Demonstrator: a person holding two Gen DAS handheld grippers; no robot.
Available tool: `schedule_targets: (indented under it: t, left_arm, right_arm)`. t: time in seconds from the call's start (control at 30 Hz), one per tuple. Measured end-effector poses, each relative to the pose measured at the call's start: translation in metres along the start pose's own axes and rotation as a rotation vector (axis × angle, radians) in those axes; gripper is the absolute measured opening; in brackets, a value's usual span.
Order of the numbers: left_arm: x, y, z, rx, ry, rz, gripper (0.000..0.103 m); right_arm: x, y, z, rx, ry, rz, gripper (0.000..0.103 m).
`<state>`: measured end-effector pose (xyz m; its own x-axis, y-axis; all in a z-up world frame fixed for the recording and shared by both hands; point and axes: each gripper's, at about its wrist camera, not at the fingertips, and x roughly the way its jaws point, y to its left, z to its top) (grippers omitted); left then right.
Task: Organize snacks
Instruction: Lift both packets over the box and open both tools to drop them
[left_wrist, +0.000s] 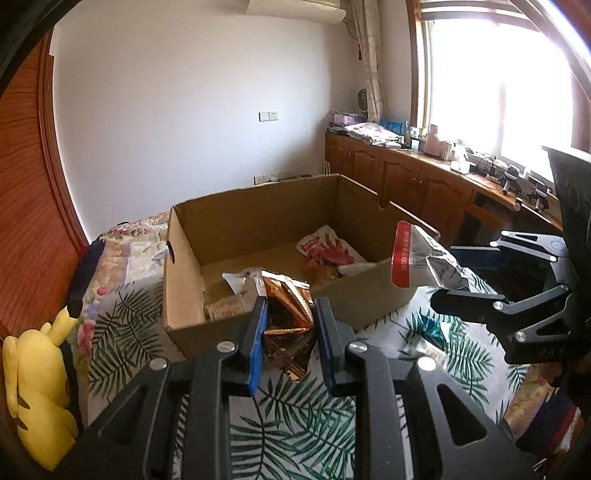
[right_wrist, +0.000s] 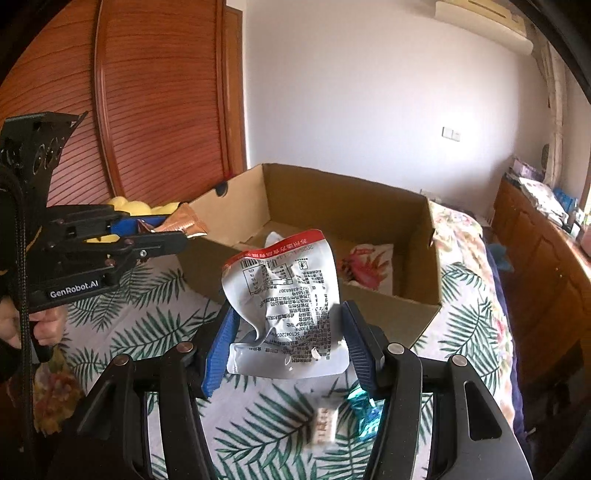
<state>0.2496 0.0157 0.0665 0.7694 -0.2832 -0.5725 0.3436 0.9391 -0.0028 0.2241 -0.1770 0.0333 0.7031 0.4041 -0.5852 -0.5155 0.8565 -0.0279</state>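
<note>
The left gripper (left_wrist: 289, 328) has its jaws closed on a crumpled copper-brown foil snack packet (left_wrist: 286, 314), held clear of the bed just in front of the near wall of the open brown cardboard box (left_wrist: 184, 258). In the right wrist view the same packet (right_wrist: 181, 223) pokes out of the blue pads at the far left, near the box's left corner.

The right gripper (right_wrist: 290, 332) has its jaws gripping a crinkled white snack pouch with a red top band (right_wrist: 284, 295), printed side facing the camera; the pouch stands upright between the blue pads, lifted above the bed and just near the box's near wall.

The box sits on the bed with a green palm-leaf printed cover (left_wrist: 295, 424). Inside it, toward the far right, lies a white and red snack bag (left_wrist: 328, 251), with other wrappers heaped at the near side. On the cover below the right gripper lie a teal foil wrapper (right_wrist: 364, 402) and a small pale packet (right_wrist: 323, 424), blurred. A yellow plush toy (left_wrist: 37, 398) lies at the bed's left edge.
</note>
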Motion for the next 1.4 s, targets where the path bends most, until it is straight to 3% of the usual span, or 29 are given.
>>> schedule_targets:
  t: [0.2,0.5,0.7,1.4]
  left_arm:
    - [0.008,0.006,0.015,-0.015,-0.011,0.013,0.023]
    - [0.047,0.017,0.020,-0.065,0.037,0.044,0.023]
    - [0.066,0.017,0.019,-0.042,0.069,0.071,0.023]
    - [0.089,0.024,0.020,-0.076,0.107,0.076,0.026]
  right_arm:
    - [-0.001,-0.011,0.009,0.013,-0.006,-0.016,0.057]
    - [0.002,-0.022,0.017,0.010,-0.005,-0.048,0.058]
    - [0.012,-0.031,0.029,0.012,0.009,-0.063,0.057]
    - [0.068,-0.047,0.042,0.098,0.064,-0.089,0.058]
